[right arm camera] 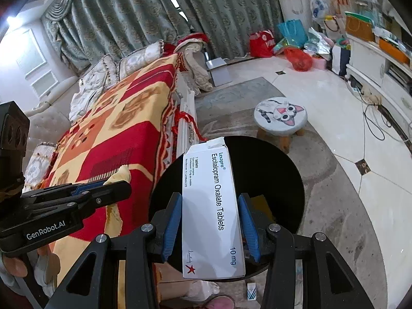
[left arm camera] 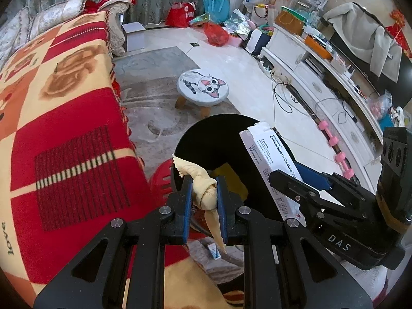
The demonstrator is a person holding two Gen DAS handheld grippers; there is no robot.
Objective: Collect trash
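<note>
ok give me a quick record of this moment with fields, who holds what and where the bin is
left gripper: shut on a crumpled yellow tissue
right gripper: shut on a white medicine box, held by its long sides
bin: black, round, open top, below both grippers, something yellow inside
still on floor: a small carton by the bin
nearby: cat-face stool beyond the bin, red patterned blanket to the left
</note>
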